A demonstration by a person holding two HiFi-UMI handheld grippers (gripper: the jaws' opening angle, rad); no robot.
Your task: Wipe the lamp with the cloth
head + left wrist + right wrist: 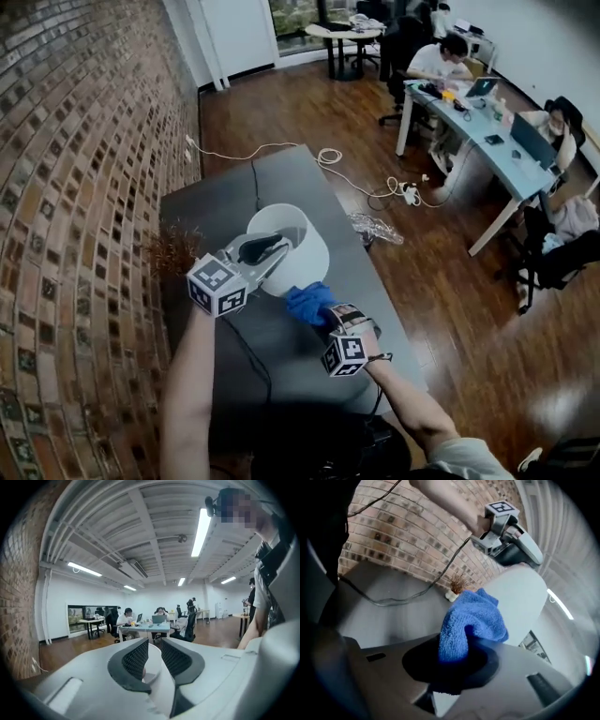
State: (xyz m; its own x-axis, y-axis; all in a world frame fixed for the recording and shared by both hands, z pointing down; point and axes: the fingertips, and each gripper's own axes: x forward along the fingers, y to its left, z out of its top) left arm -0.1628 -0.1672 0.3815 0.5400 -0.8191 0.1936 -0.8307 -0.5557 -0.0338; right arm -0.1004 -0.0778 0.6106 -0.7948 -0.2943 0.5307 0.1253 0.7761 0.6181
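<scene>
Presently, centre frame, left to right: left gripper point(270, 249), jaws narrowly clamped on the rim of the white lamp point(305, 258) (held over grey table point(225, 197)); blue cloth point(309, 302), at lamp's lower edge, pinched in right gripper point(326, 314).

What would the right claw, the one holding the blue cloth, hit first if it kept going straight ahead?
Most likely the white lampshade: it stands just beyond the blue cloth in the right claw. Whether the cloth touches it is unclear.
</scene>
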